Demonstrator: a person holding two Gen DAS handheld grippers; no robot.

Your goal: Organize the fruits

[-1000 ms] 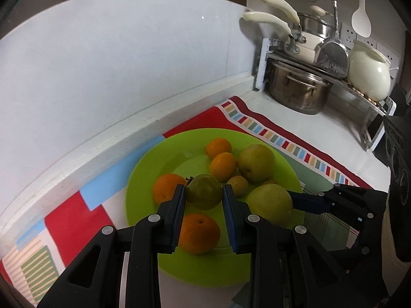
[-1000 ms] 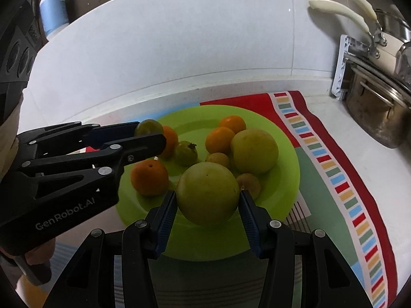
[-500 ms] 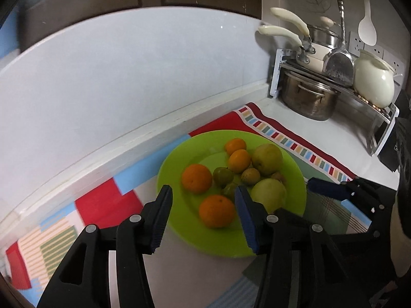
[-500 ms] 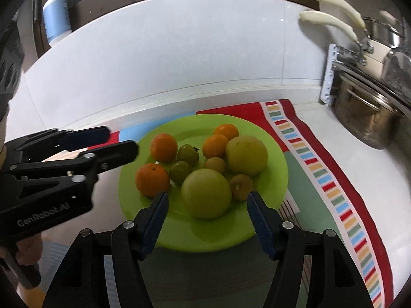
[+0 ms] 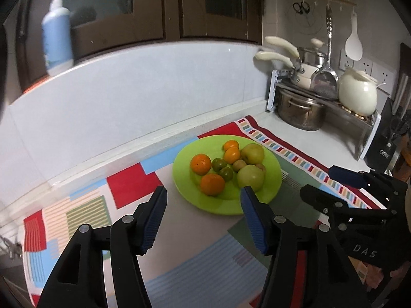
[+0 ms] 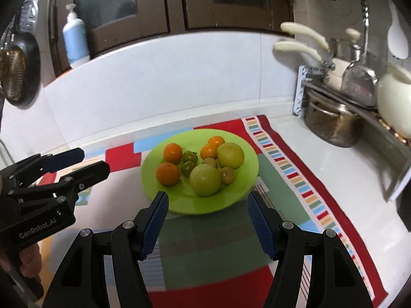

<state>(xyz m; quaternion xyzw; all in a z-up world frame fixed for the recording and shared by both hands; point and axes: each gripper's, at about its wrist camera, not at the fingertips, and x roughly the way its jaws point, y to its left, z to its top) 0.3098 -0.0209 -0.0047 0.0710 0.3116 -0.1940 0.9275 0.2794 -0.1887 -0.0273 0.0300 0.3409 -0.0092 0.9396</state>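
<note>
A lime green plate (image 5: pixel 272 179) (image 6: pixel 246 192) sits on a colourful patterned mat and holds several fruits: oranges (image 5: pixel 212 184) (image 6: pixel 167 174), two big yellow-green apples (image 5: pixel 250 177) (image 6: pixel 205 179), two small dark green fruits (image 5: pixel 226 173) (image 6: pixel 187 168) and small brownish ones. My left gripper (image 5: pixel 203 215) is open and empty, held back from the plate's near left edge. My right gripper (image 6: pixel 208 218) is open and empty in front of the plate. Each gripper shows in the other's view, the right (image 5: pixel 334 182) and the left (image 6: pixel 82 161).
A metal rack (image 5: pixel 321 100) with pots, a ladle and a white jug stands at the back right. A soap bottle (image 5: pixel 57 33) stands on the ledge at upper left. A white tiled wall runs behind the counter. A black knife block (image 5: pixel 388 133) is far right.
The left gripper let go of a small green fruit and the right let go of a big apple on the plate. Both opened and pulled back and up from the plate.
</note>
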